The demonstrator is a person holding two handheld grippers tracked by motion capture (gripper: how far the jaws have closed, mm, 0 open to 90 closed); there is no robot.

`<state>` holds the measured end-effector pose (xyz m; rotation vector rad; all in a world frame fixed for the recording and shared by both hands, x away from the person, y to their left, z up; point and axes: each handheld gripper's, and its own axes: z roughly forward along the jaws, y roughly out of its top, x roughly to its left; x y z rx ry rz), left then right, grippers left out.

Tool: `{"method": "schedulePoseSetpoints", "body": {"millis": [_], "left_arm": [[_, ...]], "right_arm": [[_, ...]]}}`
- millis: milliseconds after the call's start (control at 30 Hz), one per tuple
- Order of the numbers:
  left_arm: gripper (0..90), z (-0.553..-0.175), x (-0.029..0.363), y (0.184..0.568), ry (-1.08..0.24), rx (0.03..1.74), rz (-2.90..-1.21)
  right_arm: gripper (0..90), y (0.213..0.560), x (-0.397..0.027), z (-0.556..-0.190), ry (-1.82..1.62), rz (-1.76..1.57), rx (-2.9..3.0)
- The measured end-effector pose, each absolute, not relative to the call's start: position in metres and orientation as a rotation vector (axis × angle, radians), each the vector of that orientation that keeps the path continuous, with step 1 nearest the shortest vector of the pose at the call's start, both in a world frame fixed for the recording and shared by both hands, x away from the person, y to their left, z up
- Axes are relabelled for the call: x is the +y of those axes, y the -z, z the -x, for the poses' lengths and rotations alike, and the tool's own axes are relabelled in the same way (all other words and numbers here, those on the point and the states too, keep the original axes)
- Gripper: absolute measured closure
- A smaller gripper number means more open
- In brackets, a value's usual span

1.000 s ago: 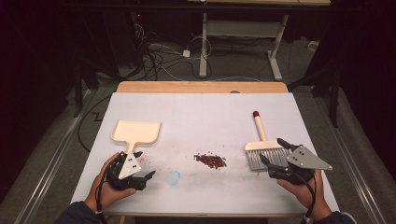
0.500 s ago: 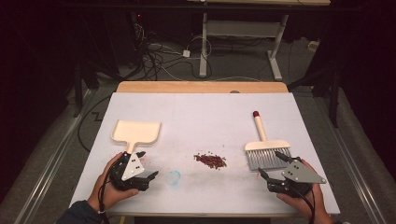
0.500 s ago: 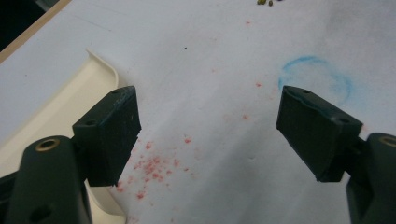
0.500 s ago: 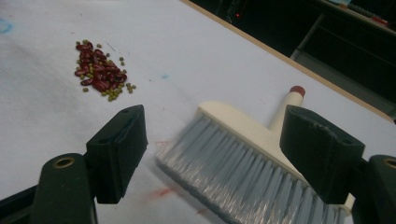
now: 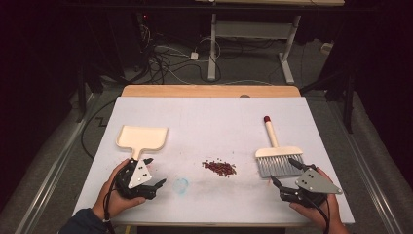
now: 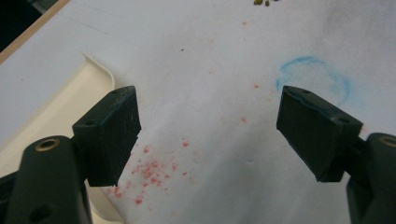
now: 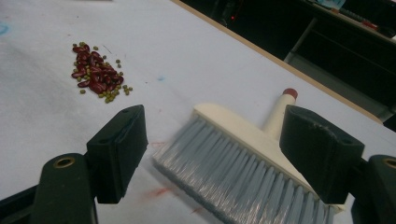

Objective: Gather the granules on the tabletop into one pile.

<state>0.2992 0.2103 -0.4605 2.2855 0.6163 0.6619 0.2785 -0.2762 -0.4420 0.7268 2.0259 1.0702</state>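
Your right gripper (image 5: 285,171) gapes empty at brush (image 5: 278,157) bristles; left gripper (image 5: 150,172) wide, empty, dustpan (image 5: 142,138) at 11 o'clock; beans (image 5: 219,167) between, ready for sweeping.

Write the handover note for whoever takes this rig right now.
Left gripper: open, empty, just below the dustpan handle.
Right gripper: open, empty, near the brush bristles.
Beans: one small pile mid-table, between the two tools.
Done: nothing picked up, nothing swept.
Left: probably grip dustpan and brush, then sweep the beans into the pan.
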Motion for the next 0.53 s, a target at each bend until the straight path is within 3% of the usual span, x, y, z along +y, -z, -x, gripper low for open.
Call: {"method": "schedulePoseSetpoints", "body": {"millis": [533], "left_arm": [[19.5,-0.3040,0.2044,0.4661,-0.643,0.607,-2.330]], "right_arm": [[23.3,0.4438,-0.2713,-0.2787,-1.034,-0.690,2.051]]}}
